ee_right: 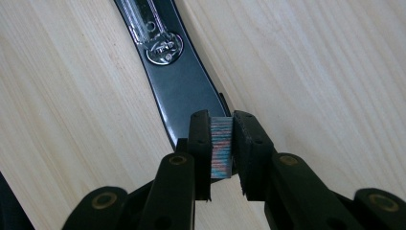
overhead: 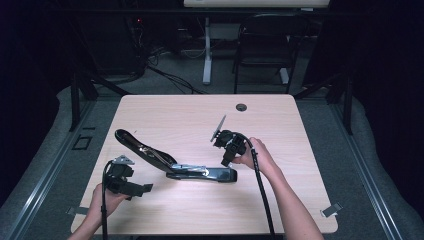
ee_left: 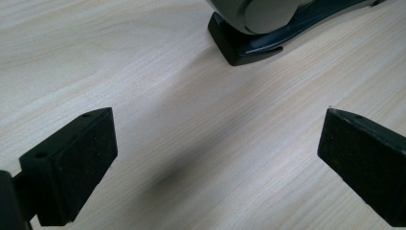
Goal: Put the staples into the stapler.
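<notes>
Here the right gripper [ee_right: 221, 148] is clenching a strip of staples [ee_right: 221, 143] above the opened stapler [overhead: 172, 167]; the left gripper [ee_left: 215, 163] is gaping, empty; lowering the strip squarely into the channel looks wisest.

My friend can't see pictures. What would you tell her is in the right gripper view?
The right gripper pinches a small strip of staples between its black jaws. Just beyond it, an opened black stapler lies on the light wooden table, with its metal plate showing.
</notes>
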The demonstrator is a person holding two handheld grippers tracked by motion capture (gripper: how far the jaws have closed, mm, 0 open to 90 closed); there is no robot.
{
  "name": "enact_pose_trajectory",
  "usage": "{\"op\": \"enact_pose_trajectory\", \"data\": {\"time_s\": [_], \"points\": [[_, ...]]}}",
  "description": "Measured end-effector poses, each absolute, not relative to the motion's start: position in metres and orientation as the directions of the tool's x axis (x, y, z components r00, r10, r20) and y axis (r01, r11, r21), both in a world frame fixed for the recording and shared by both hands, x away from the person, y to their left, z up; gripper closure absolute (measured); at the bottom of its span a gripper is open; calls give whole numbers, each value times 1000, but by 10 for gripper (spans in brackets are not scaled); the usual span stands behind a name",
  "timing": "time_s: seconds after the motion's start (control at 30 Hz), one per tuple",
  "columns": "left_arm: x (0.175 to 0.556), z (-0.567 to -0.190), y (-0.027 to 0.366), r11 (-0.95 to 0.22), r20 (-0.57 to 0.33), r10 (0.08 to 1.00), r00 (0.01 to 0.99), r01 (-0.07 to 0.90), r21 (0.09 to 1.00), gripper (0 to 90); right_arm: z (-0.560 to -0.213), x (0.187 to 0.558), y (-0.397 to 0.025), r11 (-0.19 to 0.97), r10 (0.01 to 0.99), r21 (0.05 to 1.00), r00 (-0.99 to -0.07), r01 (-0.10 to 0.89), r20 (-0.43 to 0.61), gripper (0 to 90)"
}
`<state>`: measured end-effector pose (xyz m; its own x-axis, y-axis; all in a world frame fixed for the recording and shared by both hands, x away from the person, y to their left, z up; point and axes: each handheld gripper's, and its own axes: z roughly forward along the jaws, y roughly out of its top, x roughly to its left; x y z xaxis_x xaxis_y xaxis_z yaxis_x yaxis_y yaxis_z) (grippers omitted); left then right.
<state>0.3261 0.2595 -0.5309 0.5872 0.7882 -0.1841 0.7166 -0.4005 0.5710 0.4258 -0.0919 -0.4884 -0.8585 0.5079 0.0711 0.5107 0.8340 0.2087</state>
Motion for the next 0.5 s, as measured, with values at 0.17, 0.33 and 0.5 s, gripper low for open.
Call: {"op": "enact_pose_trajectory", "data": {"time_s": [0.17, 0.33, 0.5], "points": [[326, -530, 260, -404, -182, 786, 590, 715, 570, 0, -486, 427, -87, 840, 494, 218, -866, 498, 74, 783], [326, -531, 260, -404, -183, 786, 590, 715, 570, 0, -484, 428, -82, 850, 477, 219, -876, 479, 67, 783], [326, -531, 260, -401, -186, 787, 589, 717, 571, 0, -483, 429, -77, 858, 460, 226, -886, 462, 67, 783]]}}
